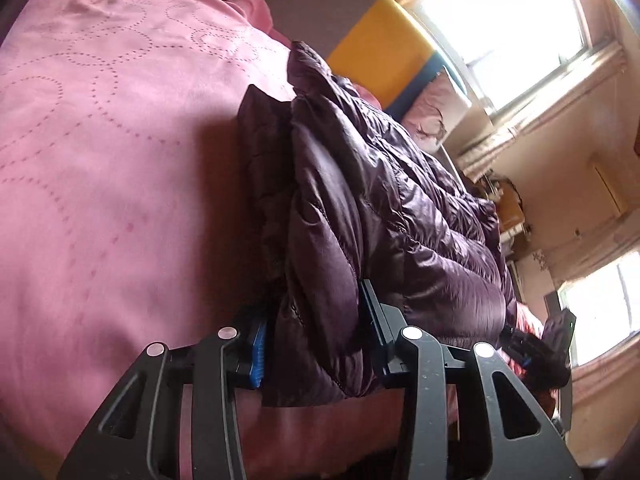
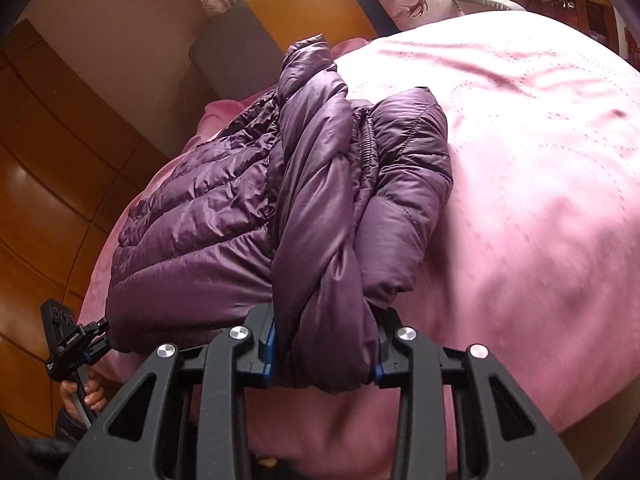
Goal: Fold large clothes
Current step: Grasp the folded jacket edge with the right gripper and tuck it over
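Purple quilted down jacket (image 2: 208,216) lying across the pink bedspread (image 2: 540,184), partly folded, near edge bunched into thick rolls. Left claw (image 1: 316,340) clamped on a fat pleat of the hem — blue pads (image 1: 258,354) pressed into the fabric from both sides, jaws held fairly wide by the bulk between them. Right claw (image 2: 324,354) likewise clenched around a twisted roll of the same jacket, what looks like a sleeve (image 2: 316,184) wound over the body, cuff end (image 2: 408,140) resting on the bedspread just beside it. Left claw also visible from the right wrist view (image 2: 94,334), down at the jacket's far corner, a hand (image 2: 94,394) on its grip. Handling, judged from the look of it: light, soft, puffy, no stiffness at all — springs back when let go, so folds likely won't stay flat without pressing. Shell glossy and slick, so a thin pinch probably slips; better a thick gathered bunch, or a stitched seam or hem where the layers lock together. Air in the quilting liable to push the stack open. Nothing fragile here, though the zip and elastic trim could snag on a pad. Bedspread soft underneath, giving way under any push.
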Motion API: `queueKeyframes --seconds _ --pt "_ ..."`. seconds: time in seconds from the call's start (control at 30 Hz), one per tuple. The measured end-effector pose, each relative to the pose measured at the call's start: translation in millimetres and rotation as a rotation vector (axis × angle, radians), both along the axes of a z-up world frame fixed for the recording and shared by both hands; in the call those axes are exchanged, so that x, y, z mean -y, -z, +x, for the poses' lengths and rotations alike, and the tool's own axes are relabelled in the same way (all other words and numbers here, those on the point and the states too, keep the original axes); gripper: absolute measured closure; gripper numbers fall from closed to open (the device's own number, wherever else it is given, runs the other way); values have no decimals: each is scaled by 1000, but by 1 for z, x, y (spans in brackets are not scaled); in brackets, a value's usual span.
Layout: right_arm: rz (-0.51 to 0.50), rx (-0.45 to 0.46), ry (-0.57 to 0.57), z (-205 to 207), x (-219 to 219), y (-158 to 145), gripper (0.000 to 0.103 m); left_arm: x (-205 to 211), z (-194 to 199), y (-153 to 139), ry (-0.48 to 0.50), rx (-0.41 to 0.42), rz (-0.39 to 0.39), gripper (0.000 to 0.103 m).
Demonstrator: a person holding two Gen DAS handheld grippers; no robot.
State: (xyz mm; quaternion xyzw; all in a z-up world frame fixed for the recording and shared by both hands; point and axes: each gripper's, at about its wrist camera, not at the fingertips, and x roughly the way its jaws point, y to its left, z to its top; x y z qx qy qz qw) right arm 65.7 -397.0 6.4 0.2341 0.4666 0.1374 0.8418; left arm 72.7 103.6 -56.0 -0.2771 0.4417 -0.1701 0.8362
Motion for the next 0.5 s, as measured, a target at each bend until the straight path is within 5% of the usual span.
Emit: queueKeyframes --seconds 0.1,0.2,0.37,0.5 --pt "8 -29 -39 -23 6 1 70 -1 -21 -4 25 -15 19 64" --pt "12 -57 -10 -37 18 3 46 -6 -41 -11 -3 -33 72 54" --pt "118 -48 111 -37 50 6 26 -10 -51 -49 -62 58 146 53" --pt "226 -63 153 -25 57 17 16 22 -35 -75 14 149 148 53"
